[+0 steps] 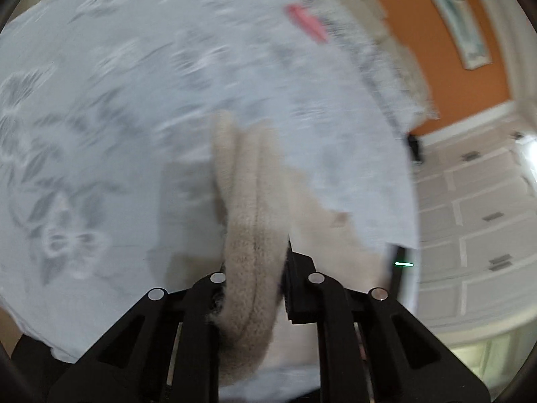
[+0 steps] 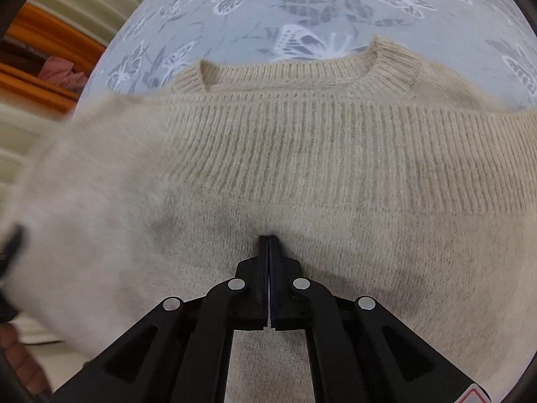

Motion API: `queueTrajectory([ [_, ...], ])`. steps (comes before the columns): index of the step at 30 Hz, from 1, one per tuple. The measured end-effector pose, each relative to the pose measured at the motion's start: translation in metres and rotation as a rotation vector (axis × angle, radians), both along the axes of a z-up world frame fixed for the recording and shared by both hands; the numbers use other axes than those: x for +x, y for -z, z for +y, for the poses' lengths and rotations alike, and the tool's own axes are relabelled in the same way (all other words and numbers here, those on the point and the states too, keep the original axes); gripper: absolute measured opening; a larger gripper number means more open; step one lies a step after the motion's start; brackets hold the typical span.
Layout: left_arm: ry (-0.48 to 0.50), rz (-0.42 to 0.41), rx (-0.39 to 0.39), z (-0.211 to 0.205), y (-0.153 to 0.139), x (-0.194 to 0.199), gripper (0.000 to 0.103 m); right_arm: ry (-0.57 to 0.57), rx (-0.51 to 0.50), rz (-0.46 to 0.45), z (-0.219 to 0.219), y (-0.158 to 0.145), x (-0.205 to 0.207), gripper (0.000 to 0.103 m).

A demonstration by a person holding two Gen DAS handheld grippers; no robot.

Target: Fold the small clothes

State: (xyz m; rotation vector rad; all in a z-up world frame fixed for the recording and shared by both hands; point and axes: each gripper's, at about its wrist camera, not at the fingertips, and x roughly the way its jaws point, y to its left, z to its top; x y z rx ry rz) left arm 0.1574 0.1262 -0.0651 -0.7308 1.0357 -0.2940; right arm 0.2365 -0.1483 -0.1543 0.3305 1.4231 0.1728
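My left tool (image 1: 251, 268) grips a fold of the beige sweater (image 2: 302, 154) (blurred). My right tool (image 2: 269, 238) is clenched empty, its tips touching the knit on the butterfly-print tabletop (image 2: 268, 6).

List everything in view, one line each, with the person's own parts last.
sweater: one, beige knit, flat on the cloth in the right wrist view, neckline at the far side; a fold of it sits in the left claw.
cloth: one, pale blue-grey with a butterfly print, under the sweater.
pink object: one, far edge of the cloth, too blurred to name.
wall: orange, right of the left wrist view, with one framed picture.
floor: pale tiles.
left claw: black, shut on the sweater fold.
right claw: black, shut, tips at the sweater's surface.
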Motion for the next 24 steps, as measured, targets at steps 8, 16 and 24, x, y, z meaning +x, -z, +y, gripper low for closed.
queueTrajectory([
  [8,0.187,-0.132,0.000,-0.105,-0.055,-0.002,0.013,0.052,0.144,0.045,-0.012,0.015,0.012,0.000],
  [16,0.330,-0.136,0.131,-0.204,-0.059,-0.015,0.013,0.326,0.238,-0.194,-0.153,-0.058,-0.069,0.011],
  [24,0.454,-0.167,0.377,-0.310,-0.022,-0.040,0.058,0.407,0.062,-0.254,-0.231,-0.085,-0.147,0.018],
])
